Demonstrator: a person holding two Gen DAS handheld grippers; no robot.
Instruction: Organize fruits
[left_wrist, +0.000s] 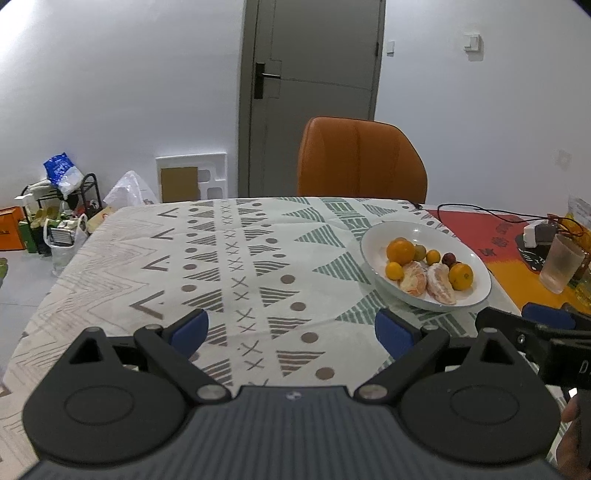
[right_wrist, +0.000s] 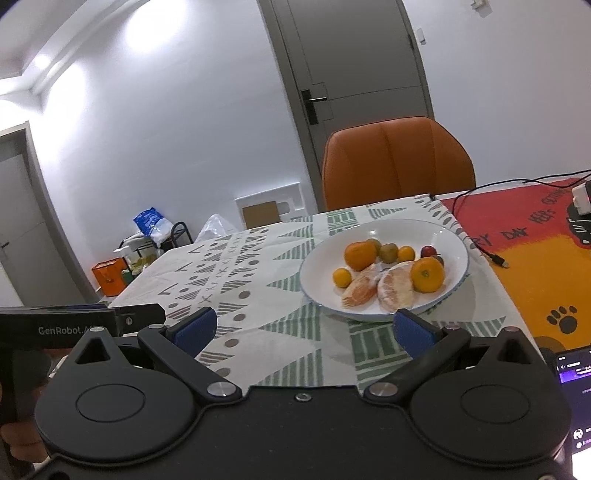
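A white plate stands on the patterned tablecloth, also in the right wrist view. It holds oranges, two peeled citrus pieces, small kumquats and a dark plum. In the right wrist view the peeled pieces lie at the plate's front, with an orange beside them. My left gripper is open and empty above the cloth, left of the plate. My right gripper is open and empty, just short of the plate's near rim.
An orange chair stands behind the table's far edge. A red and orange mat with a cable lies right of the plate. A frosted cup stands far right. A phone shows at lower right.
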